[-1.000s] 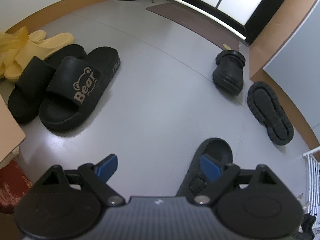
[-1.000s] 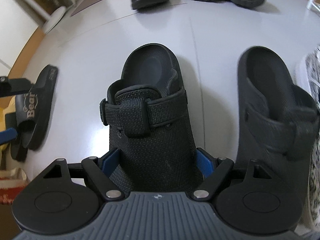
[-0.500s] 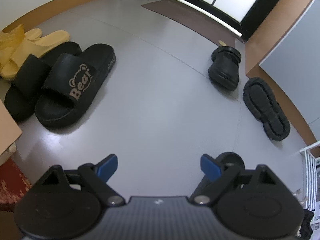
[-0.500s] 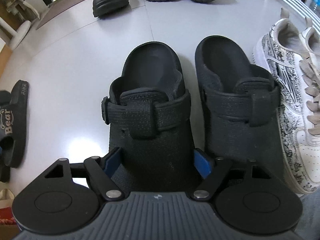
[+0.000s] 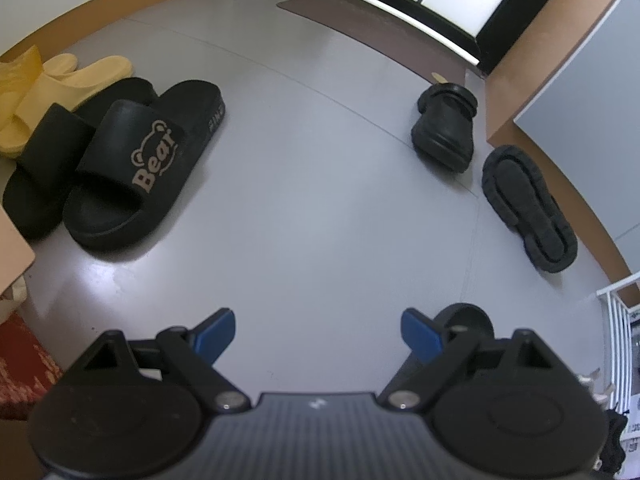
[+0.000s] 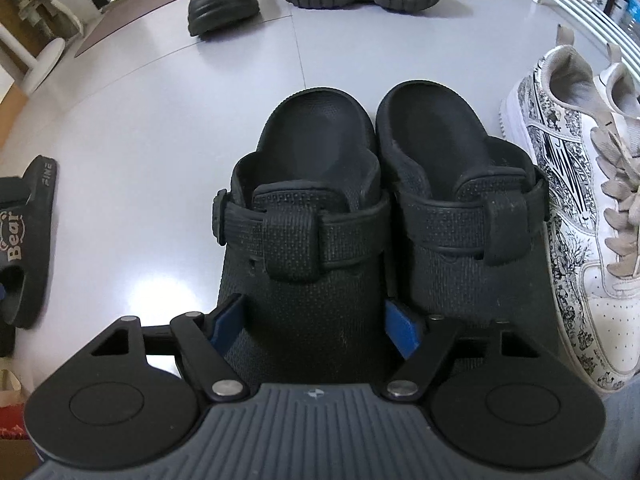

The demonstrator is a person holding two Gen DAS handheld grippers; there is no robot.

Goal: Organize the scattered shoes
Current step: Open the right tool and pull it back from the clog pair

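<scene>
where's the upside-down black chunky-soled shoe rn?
The overturned black chunky-soled shoe lies sole-up at the left wrist view's right side, by the orange baseboard, just beyond the upright black clog. It also appears top centre in the right wrist view.

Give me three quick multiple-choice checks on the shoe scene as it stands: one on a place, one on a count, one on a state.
1. Where does the black strap clog between the right gripper's jaws sit?
A. Beside its matching clog
B. On the doormat
C. On top of the yellow slides

2. How many printed white sneakers show in the right wrist view?
A. None
B. Two
C. Four

3. How does the chunky black shoe by the wall lie?
A. Upright
B. Turned over, tread showing
C. Stacked on another shoe

Answers:
1 A: it stands side by side with the second clog, heels level.
2 B: two heels and two sets of laces are visible.
3 B: its lugged sole faces the camera, while its partner stands upright nearby.
</scene>
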